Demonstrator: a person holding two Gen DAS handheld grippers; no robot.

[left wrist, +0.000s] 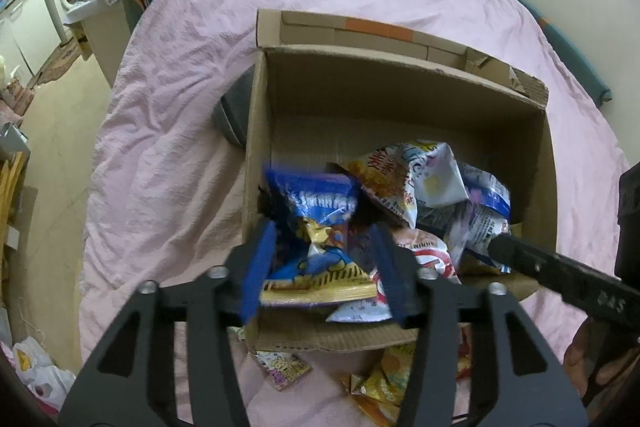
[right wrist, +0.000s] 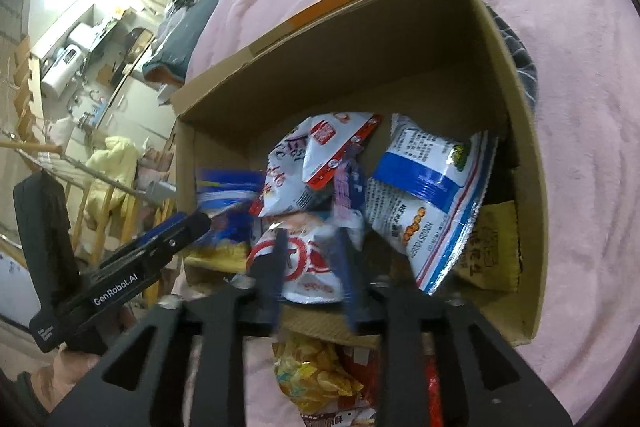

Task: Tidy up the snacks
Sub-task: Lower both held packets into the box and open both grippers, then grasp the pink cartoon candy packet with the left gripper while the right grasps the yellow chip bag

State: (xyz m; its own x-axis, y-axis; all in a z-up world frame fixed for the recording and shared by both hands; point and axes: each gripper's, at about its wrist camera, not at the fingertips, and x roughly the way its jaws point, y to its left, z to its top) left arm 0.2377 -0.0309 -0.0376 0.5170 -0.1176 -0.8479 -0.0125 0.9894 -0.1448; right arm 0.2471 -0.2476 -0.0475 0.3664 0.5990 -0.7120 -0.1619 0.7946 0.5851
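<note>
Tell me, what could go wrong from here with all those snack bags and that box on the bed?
1. The blue snack bag sits between the left gripper's spread fingers at the cardboard box's near wall; it might slide out rather than in.
2. Both grippers crowd the same near edge; the right gripper could bump the left.
3. The box rests on a soft pink duvet, so a push could tip it.

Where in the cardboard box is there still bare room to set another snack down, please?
The cardboard box is bare along its far wall, behind the white-and-orange packet. The near half is crowded: the blue packet and the red-and-white packet lie piled there.
</note>
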